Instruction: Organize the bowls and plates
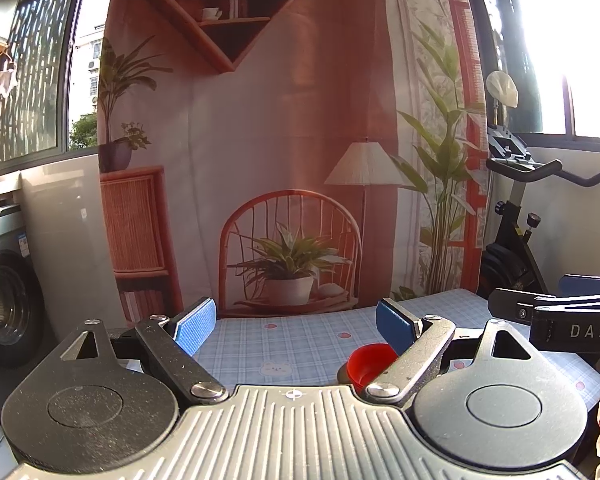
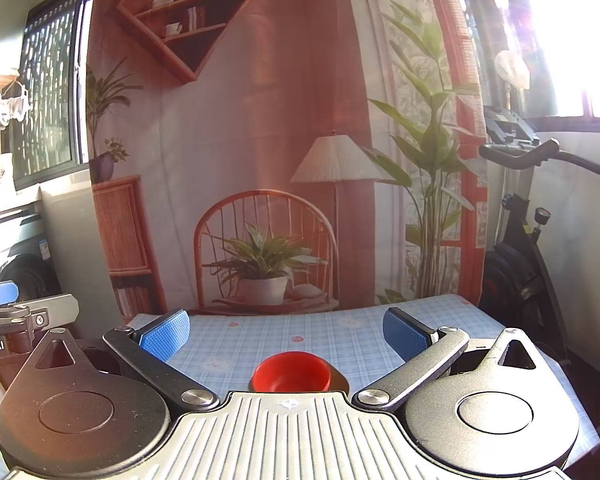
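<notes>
A small red bowl [image 2: 291,372] sits on the blue checked tablecloth [image 2: 340,332], on something brownish that shows only at its edge. In the right wrist view it lies low and central, just beyond the gripper body. My right gripper [image 2: 286,334] is open and empty above and behind it. In the left wrist view the red bowl [image 1: 370,362] lies at the lower right, partly hidden by the right finger. My left gripper [image 1: 296,324] is open and empty. The right gripper's finger [image 1: 556,308] shows at the right edge.
The checked tablecloth [image 1: 284,340] ends at a printed backdrop [image 1: 284,160] of a chair and plants. An exercise bike [image 1: 516,216] stands to the right of the table, a washing machine [image 1: 4,300] to the left. The left gripper's finger [image 2: 4,308] shows at the left edge.
</notes>
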